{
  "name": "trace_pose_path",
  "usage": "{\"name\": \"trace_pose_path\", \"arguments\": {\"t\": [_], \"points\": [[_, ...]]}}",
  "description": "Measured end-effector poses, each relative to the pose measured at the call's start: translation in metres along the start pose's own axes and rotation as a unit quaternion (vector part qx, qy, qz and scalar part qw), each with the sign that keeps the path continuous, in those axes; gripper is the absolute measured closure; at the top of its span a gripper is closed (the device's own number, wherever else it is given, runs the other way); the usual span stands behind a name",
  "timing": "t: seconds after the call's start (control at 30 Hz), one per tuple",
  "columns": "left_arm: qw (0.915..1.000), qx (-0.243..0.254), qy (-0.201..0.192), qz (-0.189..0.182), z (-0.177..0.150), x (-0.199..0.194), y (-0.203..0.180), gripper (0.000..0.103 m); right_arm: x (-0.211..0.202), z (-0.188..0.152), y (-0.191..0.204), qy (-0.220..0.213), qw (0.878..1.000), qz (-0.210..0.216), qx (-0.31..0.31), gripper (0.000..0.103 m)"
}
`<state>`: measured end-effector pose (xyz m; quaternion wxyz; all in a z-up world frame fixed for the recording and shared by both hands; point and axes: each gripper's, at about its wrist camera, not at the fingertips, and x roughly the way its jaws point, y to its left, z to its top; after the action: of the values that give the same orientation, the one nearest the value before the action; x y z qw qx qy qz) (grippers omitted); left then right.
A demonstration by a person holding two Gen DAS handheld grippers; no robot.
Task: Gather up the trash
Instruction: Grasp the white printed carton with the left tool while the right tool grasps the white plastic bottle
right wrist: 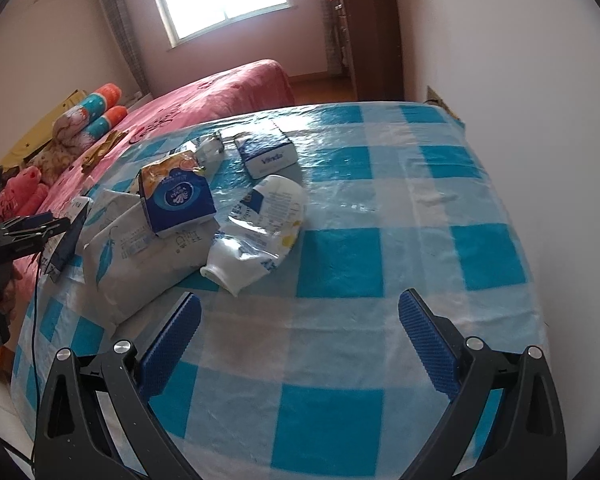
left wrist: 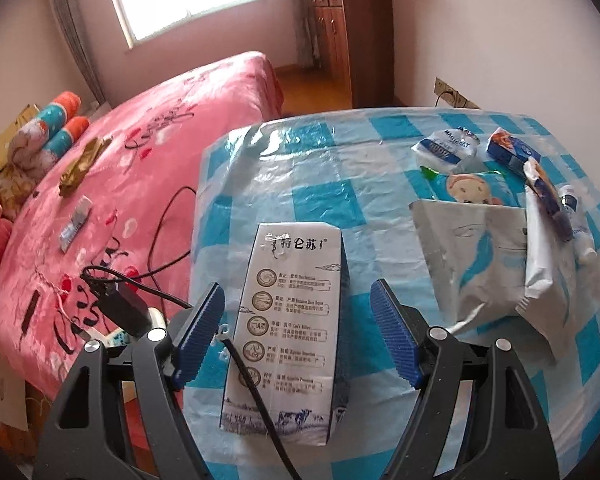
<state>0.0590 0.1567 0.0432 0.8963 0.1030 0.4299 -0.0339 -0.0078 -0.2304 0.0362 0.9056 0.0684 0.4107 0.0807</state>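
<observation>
A flattened white milk carton (left wrist: 288, 332) with dark print lies on the blue-checked tablecloth (left wrist: 340, 200). My left gripper (left wrist: 298, 292) is open, its blue pads either side of the carton, not touching. A pile of trash lies to the right: a grey-white wrapper (left wrist: 484, 256), tissue packs (left wrist: 512, 148) and a crushed bottle (left wrist: 576, 220). In the right wrist view the pile shows as the wrapper (right wrist: 140, 256), a blue tissue pack (right wrist: 176, 196), a crushed white bottle (right wrist: 256, 228) and a tissue box (right wrist: 266, 152). My right gripper (right wrist: 300, 304) is open and empty above bare cloth. The left gripper (right wrist: 28, 228) shows at the left edge.
A bed with a pink blanket (left wrist: 120, 184) stands left of the table, with a black cable and charger (left wrist: 128, 304) on it. A wooden cabinet (left wrist: 352, 32) stands at the back. A white wall (right wrist: 520, 60) borders the table's right side.
</observation>
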Motion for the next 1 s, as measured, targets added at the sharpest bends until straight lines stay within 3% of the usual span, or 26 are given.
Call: {"name": "trace_pose_path", "arguments": {"t": [0.2,0.37,0.5,0.67,0.87,1.0], "points": [[0.9994,-0.028,0.018,-0.013,0.003,0.015,0.004,0.037,0.021,0.014,0.008,0.013,1.000,0.012,-0.006,0.005],[0.9985,-0.050,0.012,-0.021,0.001,0.013,0.001,0.040,0.034,0.024,0.011,0.019,0.999,0.046,0.020,0.005],[0.9953,-0.071,0.017,-0.064,-0.003,0.010,-0.013,0.043,0.045,0.031,0.019,0.023,0.999,0.035,0.012,0.005],[0.9951,-0.059,0.015,-0.078,-0.009,0.002,-0.035,0.043,0.056,0.032,0.023,0.031,0.999,0.004,-0.009,0.005],[0.9983,-0.029,0.029,-0.042,-0.019,0.006,-0.049,0.037,0.060,0.033,0.017,0.027,0.999,-0.017,-0.022,0.005],[0.9979,-0.041,0.031,-0.037,-0.023,0.008,-0.049,0.039,0.059,0.033,0.011,0.022,1.000,-0.010,-0.015,0.006]]}}
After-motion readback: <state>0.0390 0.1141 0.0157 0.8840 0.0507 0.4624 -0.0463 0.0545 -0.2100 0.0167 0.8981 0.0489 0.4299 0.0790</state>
